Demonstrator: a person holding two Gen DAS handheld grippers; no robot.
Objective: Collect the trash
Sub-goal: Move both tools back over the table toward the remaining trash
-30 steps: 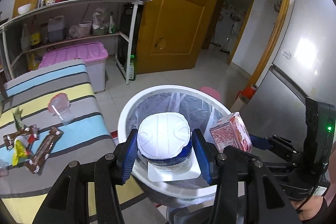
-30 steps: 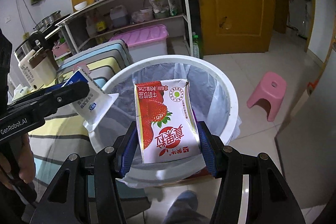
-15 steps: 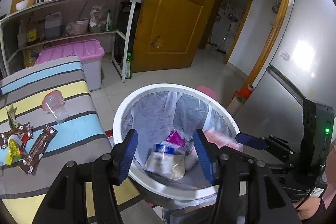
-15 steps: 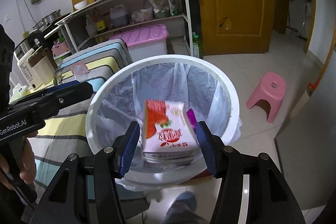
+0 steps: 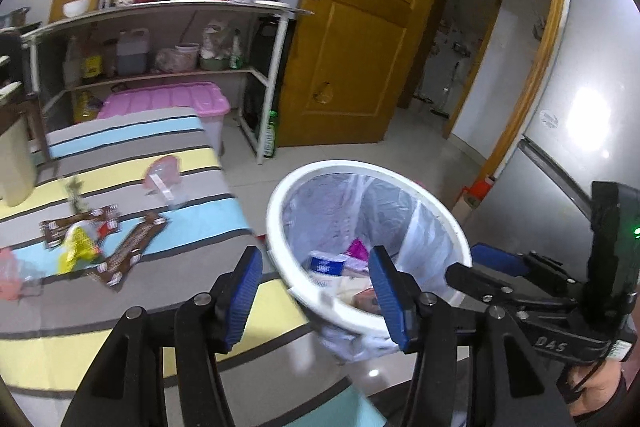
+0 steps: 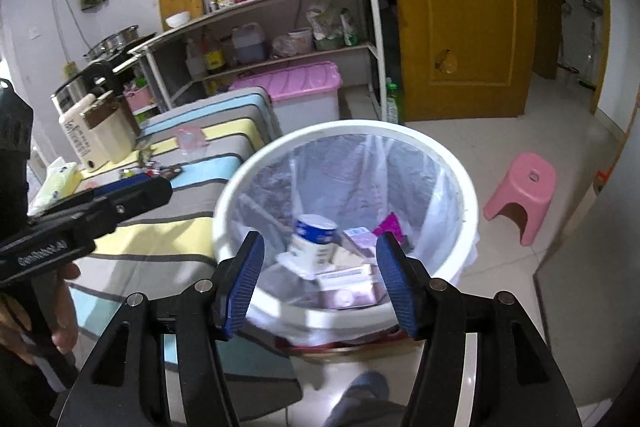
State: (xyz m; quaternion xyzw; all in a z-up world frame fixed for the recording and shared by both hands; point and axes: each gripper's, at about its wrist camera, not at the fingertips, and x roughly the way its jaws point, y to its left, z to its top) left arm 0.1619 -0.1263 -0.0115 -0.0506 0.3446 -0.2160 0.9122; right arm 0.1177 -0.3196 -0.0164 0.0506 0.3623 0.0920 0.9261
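Since a second ago: both our claws have let go; the yogurt cup [image 6: 312, 239] and the milk carton [image 6: 348, 287] we were gripping now lie inside the trash bin [image 6: 460, 187], and our left view has swung toward the striped table [image 5: 120, 311].
Left gripper [image 5: 316, 291]: jaws spread wide, nothing between them; it hangs over the bin's near rim where bin and table edge meet.
Right gripper [image 6: 318, 281]: jaws likewise apart and bare, hovering above the bin's near rim, with the dropped cup and carton seen between the blue pads [image 6: 240, 291], down in the liner.
Bin contents: cup tipped on its side at left, carton flat toward the front, a magenta wrapper [image 6: 390, 227] behind them; from the left view we make out only a blue-and-white corner of the cup [image 5: 326, 263] and a blurred pinkish patch.
Trash on the table: brown wrappers [image 5: 132, 247], a yellow wrapper [image 5: 78, 247] and a clear pink-lidded cup [image 5: 164, 179], all well to the left of our left claw and apart from the bin.
Hard to make out: motion blur smears the wrappers, so we cannot count them surely; a reddish item at the left edge is cut off; the bin's base is hidden behind our claws.
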